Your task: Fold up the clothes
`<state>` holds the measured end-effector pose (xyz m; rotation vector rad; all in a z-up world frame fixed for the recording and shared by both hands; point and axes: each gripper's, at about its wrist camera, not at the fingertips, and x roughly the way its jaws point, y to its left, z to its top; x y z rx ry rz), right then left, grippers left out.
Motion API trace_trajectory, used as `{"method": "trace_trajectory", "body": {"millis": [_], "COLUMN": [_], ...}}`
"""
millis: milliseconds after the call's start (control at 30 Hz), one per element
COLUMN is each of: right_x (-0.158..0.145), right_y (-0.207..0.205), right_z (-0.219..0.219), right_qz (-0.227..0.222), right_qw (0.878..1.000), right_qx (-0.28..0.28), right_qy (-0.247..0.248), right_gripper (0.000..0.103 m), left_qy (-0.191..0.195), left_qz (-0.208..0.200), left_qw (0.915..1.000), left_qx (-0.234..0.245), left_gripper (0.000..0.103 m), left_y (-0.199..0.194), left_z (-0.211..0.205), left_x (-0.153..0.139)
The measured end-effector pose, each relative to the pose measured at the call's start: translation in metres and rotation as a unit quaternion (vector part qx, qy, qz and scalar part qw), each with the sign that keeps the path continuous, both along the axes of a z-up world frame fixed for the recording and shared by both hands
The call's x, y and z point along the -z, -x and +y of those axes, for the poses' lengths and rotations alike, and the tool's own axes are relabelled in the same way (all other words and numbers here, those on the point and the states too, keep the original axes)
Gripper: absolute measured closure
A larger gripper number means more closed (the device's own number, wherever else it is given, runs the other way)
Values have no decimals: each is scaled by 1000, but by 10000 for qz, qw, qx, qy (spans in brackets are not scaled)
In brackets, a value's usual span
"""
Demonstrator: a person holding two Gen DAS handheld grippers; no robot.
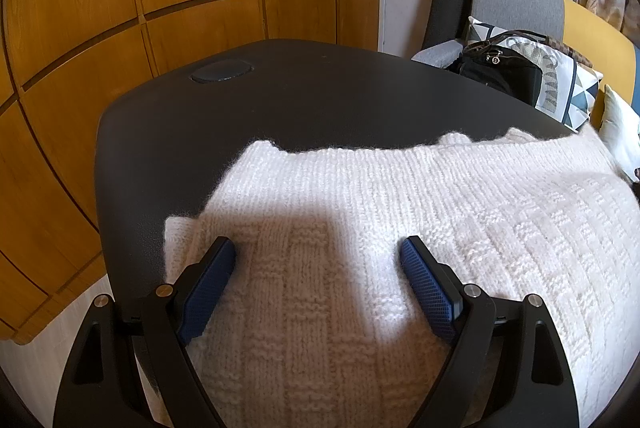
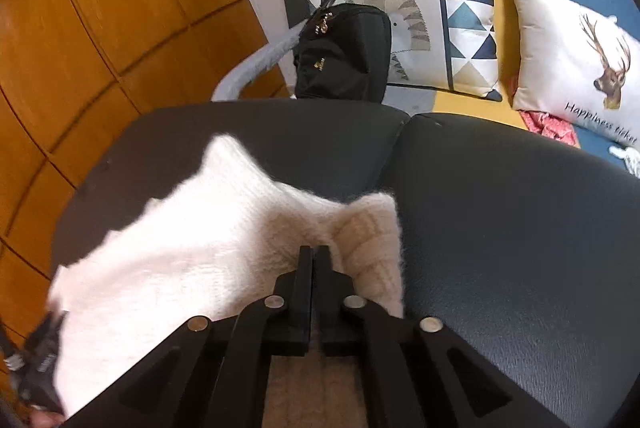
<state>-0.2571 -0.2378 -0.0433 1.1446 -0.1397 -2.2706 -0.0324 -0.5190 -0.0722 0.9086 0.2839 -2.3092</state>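
Sweater (image 1: pixel 400 228) covers black table (image 1: pixel 280 107); black bag (image 2: pixel 344 51) lies beyond.

Dark padded table (image 1: pixel 320 99) (seemingly two joined sections), white knitted sweater (image 1: pixel 400 211) spread across it

Both tools are matte black plastic. The left gripper (image 1: pixel 318 254) has blue, finely textured pads (image 1: pixel 430 288) on angled black fingers, with round silver screws at the pivots. The right gripper (image 2: pixel 313 255) shows matching silver screws and triangular cut-outs.
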Motion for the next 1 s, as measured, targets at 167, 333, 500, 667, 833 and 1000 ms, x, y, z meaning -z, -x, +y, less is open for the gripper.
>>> {"method": "trace_trajectory", "body": {"millis": [167, 333, 500, 667, 833, 1000], "right_x": [-21, 5, 11, 12, -13, -27], "right_y": [-47, -55, -51, -49, -67, -113], "right_z": [15, 19, 15, 14, 4, -31], "right_qz": [351, 246, 325, 366, 366, 533], "right_qw": [9987, 9993, 9989, 9984, 9986, 9944], "right_qx": [-208, -225, -160, -163, -254, -908], "right_qy": [311, -147, -313, -398, -292, -97], "right_gripper": [91, 95, 96, 96, 90, 87], "left_qy": [17, 41, 108, -59, -347, -137], "left_qz": [-6, -23, -86, -179, 284, 505], "left_qw": [10000, 10000, 9999, 9998, 9990, 9985], "left_qx": [-5, -13, -58, -44, -56, 172], "left_gripper": [16, 16, 16, 16, 16, 16], "left_y": [0, 1, 1, -3, -32, -50], "left_z": [1, 2, 5, 4, 12, 50], "left_x": [1, 0, -1, -13, -40, -46]}}
